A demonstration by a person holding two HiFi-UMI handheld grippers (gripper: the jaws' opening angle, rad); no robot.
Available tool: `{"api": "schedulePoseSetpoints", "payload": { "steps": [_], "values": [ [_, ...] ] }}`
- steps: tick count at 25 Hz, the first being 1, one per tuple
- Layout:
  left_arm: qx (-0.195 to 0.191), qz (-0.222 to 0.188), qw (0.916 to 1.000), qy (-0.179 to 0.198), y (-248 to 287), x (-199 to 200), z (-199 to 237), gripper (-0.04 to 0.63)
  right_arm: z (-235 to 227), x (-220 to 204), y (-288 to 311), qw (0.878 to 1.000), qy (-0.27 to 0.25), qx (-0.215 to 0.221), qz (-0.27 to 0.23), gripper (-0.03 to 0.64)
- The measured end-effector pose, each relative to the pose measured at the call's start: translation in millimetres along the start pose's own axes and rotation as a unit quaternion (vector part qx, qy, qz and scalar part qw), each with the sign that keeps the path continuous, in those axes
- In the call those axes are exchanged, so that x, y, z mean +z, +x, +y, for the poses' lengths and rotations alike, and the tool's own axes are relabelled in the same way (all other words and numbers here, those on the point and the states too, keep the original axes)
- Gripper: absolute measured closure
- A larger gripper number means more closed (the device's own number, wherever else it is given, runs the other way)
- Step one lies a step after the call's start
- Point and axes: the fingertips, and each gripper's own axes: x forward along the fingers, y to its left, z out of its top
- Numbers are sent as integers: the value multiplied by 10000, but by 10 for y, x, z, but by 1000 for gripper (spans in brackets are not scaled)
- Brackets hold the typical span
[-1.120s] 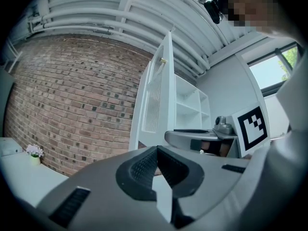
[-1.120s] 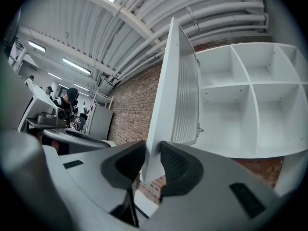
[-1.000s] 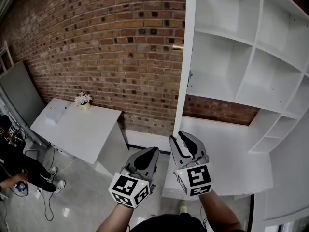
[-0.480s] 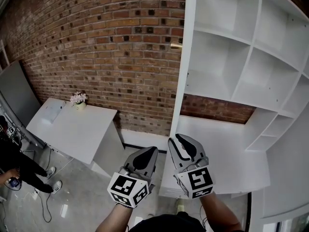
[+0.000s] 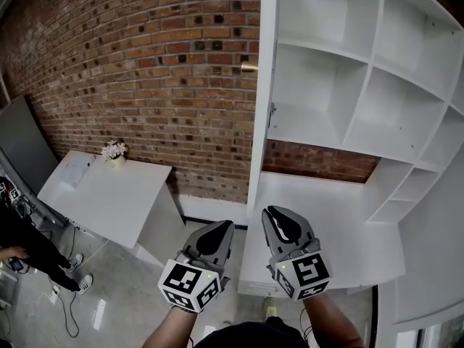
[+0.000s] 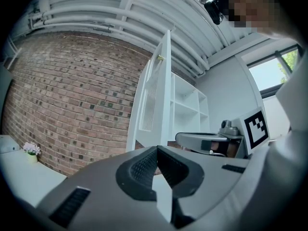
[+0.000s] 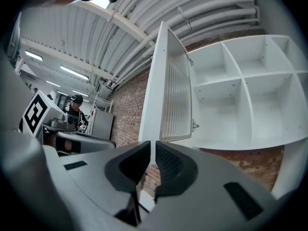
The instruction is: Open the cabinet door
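Cabinet door (image 5: 259,100) stands open, edge-on above both grippers. Left gripper (image 5: 217,229) fingers together, empty. Right gripper (image 5: 280,219) fingers just closing to narrow slit, empty. Risk: careless lift knocks door edge, swinging it back.

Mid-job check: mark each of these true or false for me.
1. The cabinet door stands open. True.
2. Boxes fill the cabinet compartments. False: the compartments in view show nothing inside.
3. A small pot of flowers sits on the white table at the left. True.
4. The right gripper is clamped on the door's handle. False: it hangs low, apart from the door, and its jaws have just been closing with nothing between them.
5. The wall beside the cabinet is bare brick. True.
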Motion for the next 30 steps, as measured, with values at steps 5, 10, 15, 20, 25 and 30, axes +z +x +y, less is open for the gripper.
{"api": "schedulePoseSetpoints", "payload": {
  "steps": [5,10,15,20,25,30],
  "values": [
    [7,3,10000,20,-31,-7,-22,589,-182,-111,-96,9993,330,-143,-30,597],
    [11,2,10000,35,-38,-9,-36,589,-319,-151,-171,9980,562,-274,-77,603],
    [19,33,10000,-1,-54,-27,-34,589,-308,-201,-222,9978,610,-274,-28,607],
    [79,59,9999,-45,-47,-43,0,589,-341,-309,-246,9976,631,-279,104,612],
    [103,86,9999,-58,-46,-75,30,589,-351,-350,-248,9973,661,-296,119,612],
    [112,92,9999,-52,-24,-88,23,589,-355,-375,-247,9974,648,-283,132,612]
  ]
}}
